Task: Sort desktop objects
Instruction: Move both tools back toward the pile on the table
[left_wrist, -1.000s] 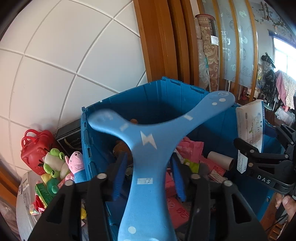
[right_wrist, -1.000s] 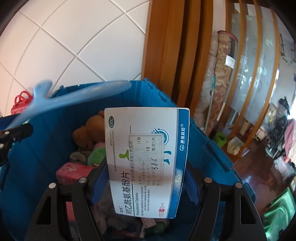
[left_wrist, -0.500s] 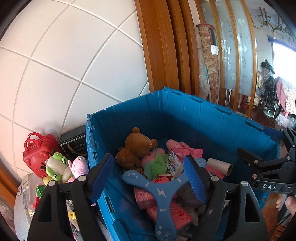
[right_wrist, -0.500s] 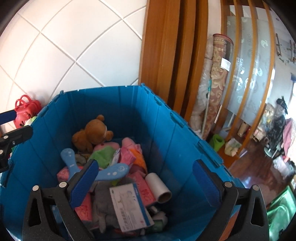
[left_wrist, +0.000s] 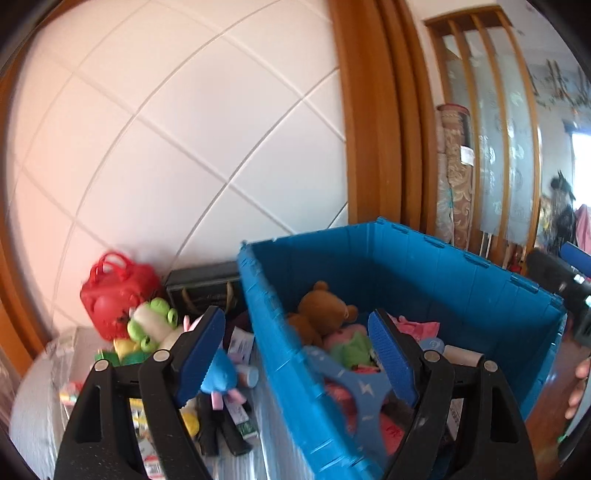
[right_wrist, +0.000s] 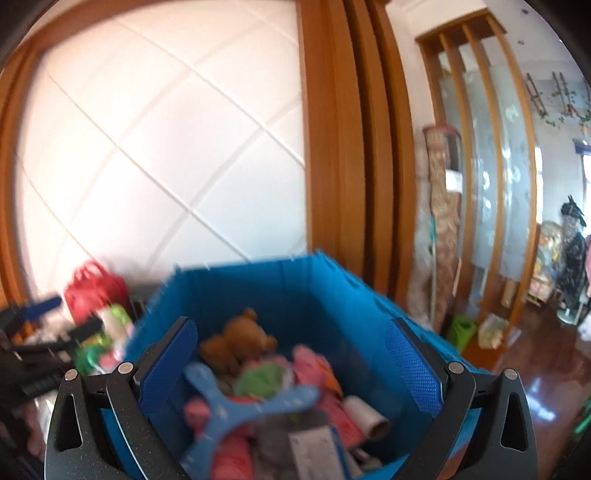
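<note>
Boomerang: the blue three-armed boomerang (left_wrist: 360, 384) lies inside the crate, on top of the heap, in nobody's grip.
Crate: a blue plastic crate (left_wrist: 406, 254) stands against the white tiled wall (left_wrist: 166, 147), its near wall running between the left gripper's fingers.
Crate contents: a brown teddy bear (left_wrist: 321, 310) at the back, a green plush (right_wrist: 258, 380), pink packets, a cardboard tube (right_wrist: 365, 411), and what looks like a white medicine box (right_wrist: 314, 454), though that view is blurred.
Left gripper: the left gripper (left_wrist: 295, 354) has its jaws spread apart, nothing clamped.
Right gripper: the right gripper (right_wrist: 291, 365) is spread wide over the crate, nothing held.
Outside the crate: a red toy bag (left_wrist: 114, 295), a green frog plush (left_wrist: 151, 325) and a blue plush (left_wrist: 219, 373) lie on the table.
</note>
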